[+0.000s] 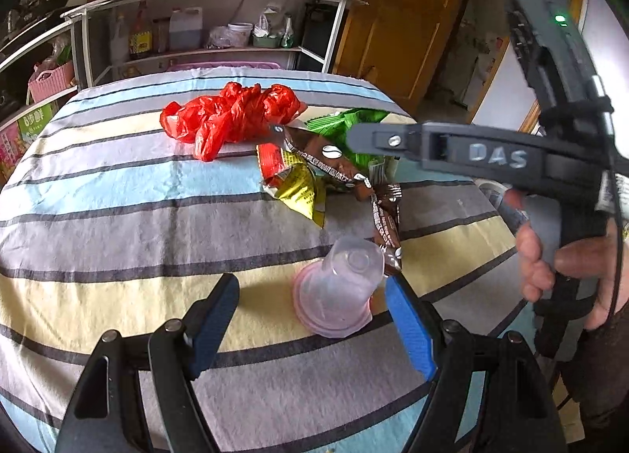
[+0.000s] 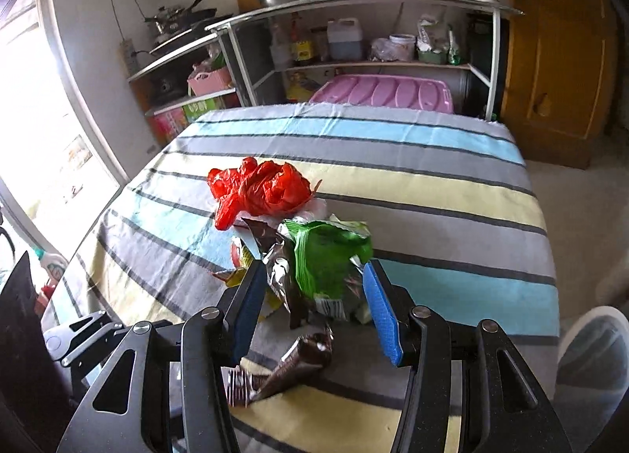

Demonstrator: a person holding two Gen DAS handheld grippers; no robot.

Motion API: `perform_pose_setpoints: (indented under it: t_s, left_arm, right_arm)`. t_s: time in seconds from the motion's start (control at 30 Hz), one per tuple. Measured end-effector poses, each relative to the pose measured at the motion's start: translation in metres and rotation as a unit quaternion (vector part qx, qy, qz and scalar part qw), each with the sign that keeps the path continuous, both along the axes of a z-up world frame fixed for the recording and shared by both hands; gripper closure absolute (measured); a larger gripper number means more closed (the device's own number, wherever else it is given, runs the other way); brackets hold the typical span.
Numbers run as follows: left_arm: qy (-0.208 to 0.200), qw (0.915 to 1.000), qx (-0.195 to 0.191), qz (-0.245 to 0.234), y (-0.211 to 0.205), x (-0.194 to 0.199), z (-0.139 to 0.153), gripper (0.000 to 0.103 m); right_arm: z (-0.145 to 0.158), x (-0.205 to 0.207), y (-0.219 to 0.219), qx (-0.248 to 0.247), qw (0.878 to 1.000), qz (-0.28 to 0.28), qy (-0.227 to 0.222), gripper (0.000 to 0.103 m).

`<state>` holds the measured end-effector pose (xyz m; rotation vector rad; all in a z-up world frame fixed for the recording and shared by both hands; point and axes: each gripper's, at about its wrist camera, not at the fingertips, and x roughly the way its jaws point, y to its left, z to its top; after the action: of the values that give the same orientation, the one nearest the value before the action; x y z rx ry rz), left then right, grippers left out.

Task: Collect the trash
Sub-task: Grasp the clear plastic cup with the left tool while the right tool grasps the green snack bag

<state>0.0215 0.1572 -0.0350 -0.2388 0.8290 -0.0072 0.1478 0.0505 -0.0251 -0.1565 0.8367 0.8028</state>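
left tongs [image 1: 312, 315]: wide apart, pink cup [image 1: 338, 291] between, unpressed | right tongs [image 2: 310, 303]: apart around green wrapper [image 2: 330, 256] | red bag [image 2: 259, 187] at 11 o'clock

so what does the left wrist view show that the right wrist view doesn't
Only the left wrist view shows the upturned clear plastic cup between the open left gripper, and the right gripper seen from the side with the hand holding it.

Only the right wrist view shows the pink tub lid past the table and the green wrapper between the right gripper's fingers.

Both show the red plastic bag, the brown wrappers and the striped cloth.
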Motion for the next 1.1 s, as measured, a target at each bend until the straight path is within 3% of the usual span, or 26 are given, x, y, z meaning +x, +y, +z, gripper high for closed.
perform_pose_setpoints:
  t_s: [0.2,0.47,0.67,0.87,0.93,1.0,1.1]
  left_arm:
    - [-0.004,0.9999,-0.013,0.0,0.003,0.004,0.002,0.027]
    - [-0.003,0.9998,-0.02,-0.001,0.007,0.011,0.0,0.051]
    - [-0.008,0.9997,-0.023,0.0,0.006,0.009,0.001,0.067]
    - [-0.009,0.9996,-0.025,0.01,0.012,0.007,0.001,0.069]
    - [-0.009,0.9994,-0.031,0.014,0.015,0.006,0.0,0.069]
    - [-0.009,0.9991,-0.037,0.019,0.018,0.005,-0.001,0.069]
    - [-0.009,0.9988,-0.042,0.023,0.022,0.004,-0.001,0.069]
  right_arm:
    - [-0.006,0.002,0.009,-0.013,1.0,-0.004,-0.007,0.068]
    - [-0.007,-0.001,0.005,-0.019,1.0,-0.006,-0.016,0.095]
    - [-0.008,-0.003,0.002,-0.007,1.0,-0.002,-0.01,0.099]
    - [0.0,-0.005,0.005,0.006,1.0,0.006,-0.014,0.098]
    - [0.003,-0.003,0.011,0.0,1.0,0.009,-0.006,0.092]
    - [0.004,0.0,0.018,-0.012,1.0,0.004,-0.005,0.069]
    - [0.004,0.002,0.029,-0.026,1.0,0.004,-0.004,0.059]
